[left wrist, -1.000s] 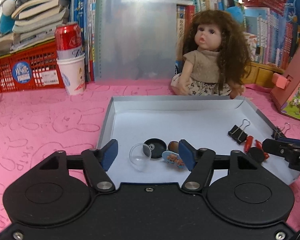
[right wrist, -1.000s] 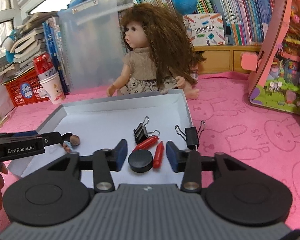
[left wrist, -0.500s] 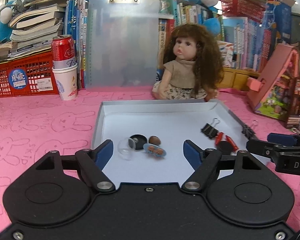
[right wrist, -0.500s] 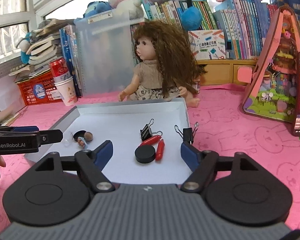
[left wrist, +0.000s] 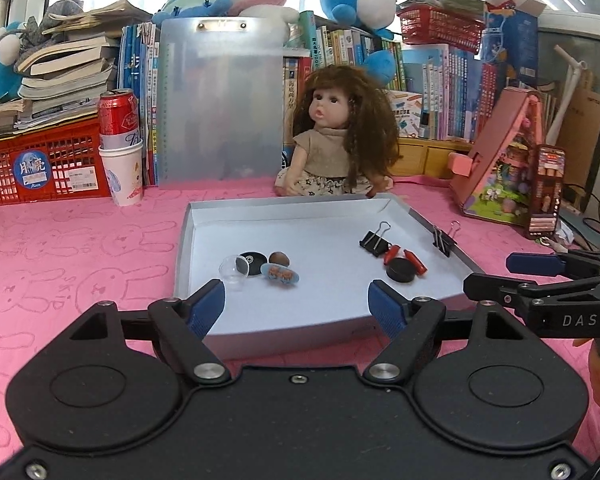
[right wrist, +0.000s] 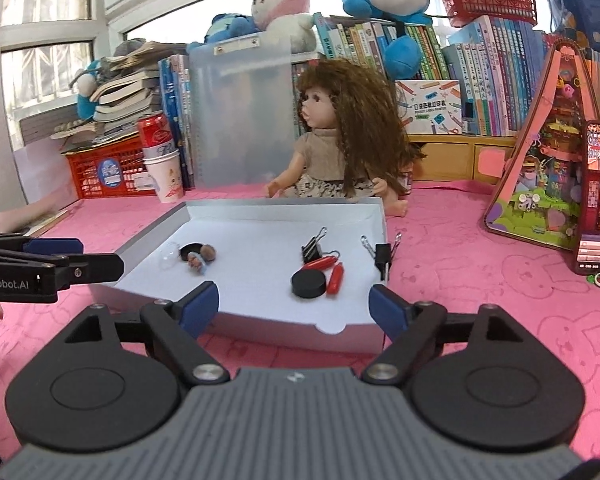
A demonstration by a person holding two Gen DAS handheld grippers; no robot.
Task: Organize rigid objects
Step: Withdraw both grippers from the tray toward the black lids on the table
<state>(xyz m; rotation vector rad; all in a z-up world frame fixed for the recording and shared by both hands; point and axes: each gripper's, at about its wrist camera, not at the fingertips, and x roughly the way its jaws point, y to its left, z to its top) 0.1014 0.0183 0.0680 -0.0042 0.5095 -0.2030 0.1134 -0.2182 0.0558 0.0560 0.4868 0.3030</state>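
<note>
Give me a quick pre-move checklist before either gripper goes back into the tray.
1. Left gripper empty: ok, nothing between the fingers.
2. Right gripper empty: ok, jaws opening, nothing between them.
3. Both grippers clear of the tray: ok, they sit at its near edge.
4. Left cluster settled: ok, clear dome, black disc, brown nut and blue oval piece lie together.
5. Right cluster settled: ok, black puck beside two red pieces.
6. Rim binder clip secure: cannot tell.

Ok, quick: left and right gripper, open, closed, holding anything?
Left gripper: open, holding nothing.
Right gripper: jaws opening, nothing between them.
</note>
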